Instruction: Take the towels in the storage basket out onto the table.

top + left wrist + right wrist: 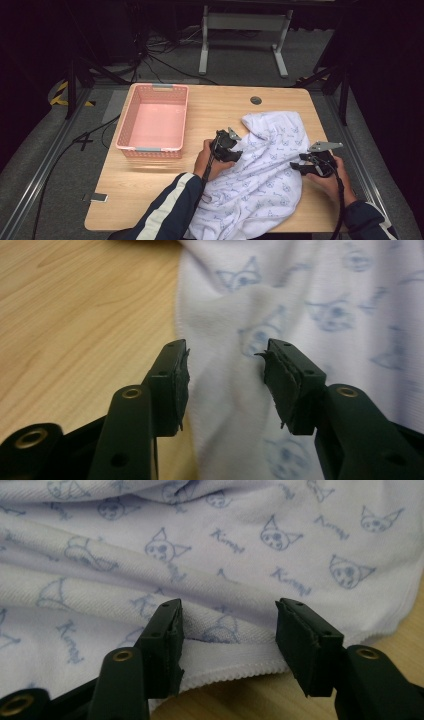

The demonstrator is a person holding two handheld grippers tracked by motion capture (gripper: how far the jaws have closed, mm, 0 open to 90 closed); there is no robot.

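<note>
— Two grippers at one cloth, from the high view: what lies where?
— The white printed cloth (pixel 265 170) is spread rumpled over the right half of the worktop (pixel 150 185), its near end drooping over the front edge. The left gripper (pixel 231 150) sits at the cloth's left border, the right gripper (pixel 305 166) at its right border. A pink basket (pixel 154 121) stands well apart to the left.
— And the left gripper view?
— The jaws stand apart, released. A raised fold of the cloth (pixel 300 305) runs between them without either pad pressing on it; the hemmed edge passes just inside the left-hand jaw, with bare wood beyond it.
— The right gripper view?
— Much the same. The jaws are parted and grasp nothing. The cloth (pixel 225 555) lies flat ahead of them, its stitched hem crossing the gap low down between the two pads. The left-hand pad sits against the hem, though I cannot tell whether it touches. A strip of worktop shows below.
</note>
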